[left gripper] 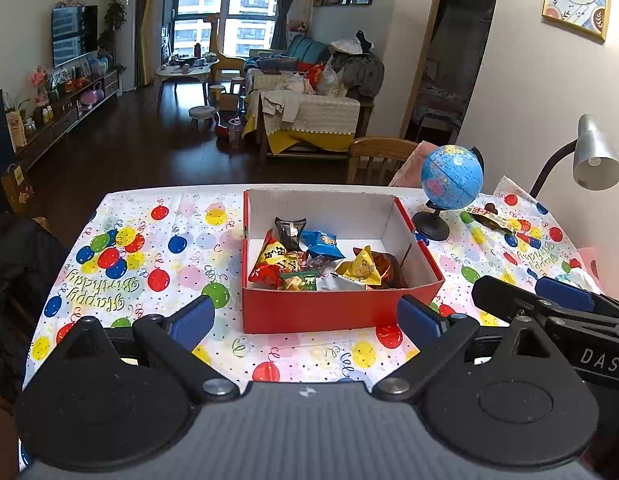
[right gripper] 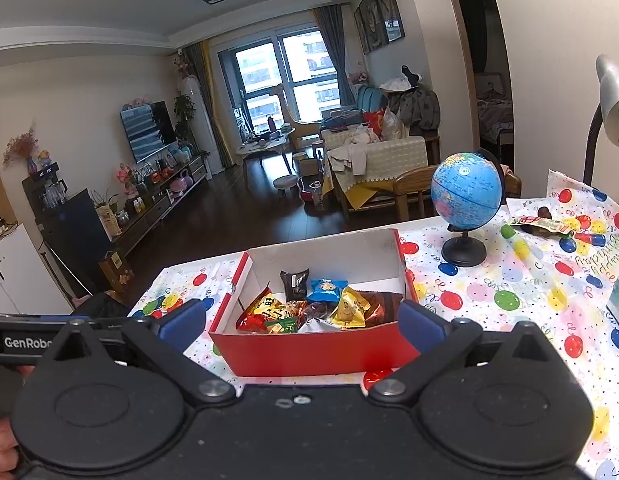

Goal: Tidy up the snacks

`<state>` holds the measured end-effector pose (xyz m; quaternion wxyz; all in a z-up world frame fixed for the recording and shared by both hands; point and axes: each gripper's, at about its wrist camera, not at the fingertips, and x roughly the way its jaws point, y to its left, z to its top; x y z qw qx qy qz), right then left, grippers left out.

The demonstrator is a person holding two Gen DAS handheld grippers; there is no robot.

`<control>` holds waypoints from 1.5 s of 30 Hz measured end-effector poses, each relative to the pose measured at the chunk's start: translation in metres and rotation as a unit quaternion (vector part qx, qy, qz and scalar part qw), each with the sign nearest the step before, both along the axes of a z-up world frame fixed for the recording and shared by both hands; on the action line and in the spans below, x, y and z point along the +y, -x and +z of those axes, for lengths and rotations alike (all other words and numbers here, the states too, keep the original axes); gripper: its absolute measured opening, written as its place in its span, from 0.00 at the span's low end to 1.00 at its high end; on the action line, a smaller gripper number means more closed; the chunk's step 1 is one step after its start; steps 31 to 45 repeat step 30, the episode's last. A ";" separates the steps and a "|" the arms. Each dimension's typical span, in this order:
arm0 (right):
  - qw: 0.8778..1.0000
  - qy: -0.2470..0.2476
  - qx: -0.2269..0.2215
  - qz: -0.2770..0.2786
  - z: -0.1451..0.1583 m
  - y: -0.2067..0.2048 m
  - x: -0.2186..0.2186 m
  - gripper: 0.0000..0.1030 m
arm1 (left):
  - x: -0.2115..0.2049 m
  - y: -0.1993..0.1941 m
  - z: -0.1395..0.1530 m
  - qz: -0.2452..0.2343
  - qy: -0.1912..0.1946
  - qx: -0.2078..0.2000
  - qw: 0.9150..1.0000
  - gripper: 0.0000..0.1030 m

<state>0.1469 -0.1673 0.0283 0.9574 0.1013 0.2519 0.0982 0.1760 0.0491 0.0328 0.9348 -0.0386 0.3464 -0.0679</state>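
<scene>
Both my grippers, left (left gripper: 309,322) and right (right gripper: 303,326), hang wide open and empty just near of the box (left gripper: 337,312). One snack (right gripper: 539,224) lies far right past the globe (right gripper: 465,196), long axis left-right; I judge my right nearer.

The right gripper (right gripper: 303,322) has its two blue fingers (right gripper: 181,322) wide apart, with nothing between them. Just past them sits a red box (right gripper: 309,350) on a balloon tablecloth (right gripper: 529,300). Snack packs (right gripper: 309,310) fill the box. A blue globe (right gripper: 466,196) stands near the box. One more snack pack (right gripper: 539,224) lies beyond the globe.
</scene>
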 end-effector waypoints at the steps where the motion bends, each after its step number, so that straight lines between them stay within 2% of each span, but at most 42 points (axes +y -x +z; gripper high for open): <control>1: 1.000 -0.001 0.000 -0.001 0.000 0.000 -0.001 1.00 | 0.000 0.001 0.001 0.000 0.000 -0.001 1.000 0.96; 7: 1.000 -0.001 -0.001 -0.001 -0.001 0.000 -0.002 1.00 | -0.001 0.005 0.004 0.001 0.002 -0.009 1.000 0.96; 45: 1.000 -0.001 0.002 -0.016 -0.002 0.015 0.005 1.00 | 0.011 0.016 -0.001 -0.005 0.011 0.005 1.000 0.96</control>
